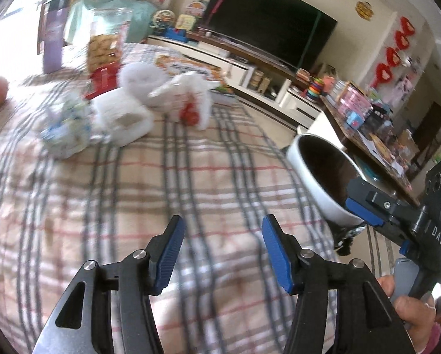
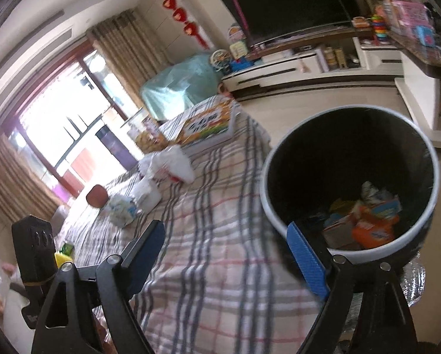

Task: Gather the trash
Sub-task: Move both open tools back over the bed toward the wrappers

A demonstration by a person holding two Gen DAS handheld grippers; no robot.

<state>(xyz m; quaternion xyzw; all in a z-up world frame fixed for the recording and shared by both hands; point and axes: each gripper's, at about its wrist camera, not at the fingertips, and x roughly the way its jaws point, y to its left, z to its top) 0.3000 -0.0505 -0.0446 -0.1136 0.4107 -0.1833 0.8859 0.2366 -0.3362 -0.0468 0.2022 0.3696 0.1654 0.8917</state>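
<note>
Reaching ahead, the empty, half-open left gripper (image 1: 223, 246) should be widened around one wrapper (image 1: 65, 131); the right gripper (image 2: 226, 253) is held wide, empty.

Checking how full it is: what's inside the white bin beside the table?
The bin holds an orange packet, cardboard and crumpled wrappers. Anything beneath them is hidden, and the dark upper inside shows nothing.

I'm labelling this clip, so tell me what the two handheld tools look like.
Both match: the left tool and right tool have black angular linkage arms with silver pivot bolts and ribbed blue pads on the fingers. The right one's black body carries white "DAS" lettering and round lenses, seen from the left wrist camera. A pink cuff shows at the right hand.
</note>
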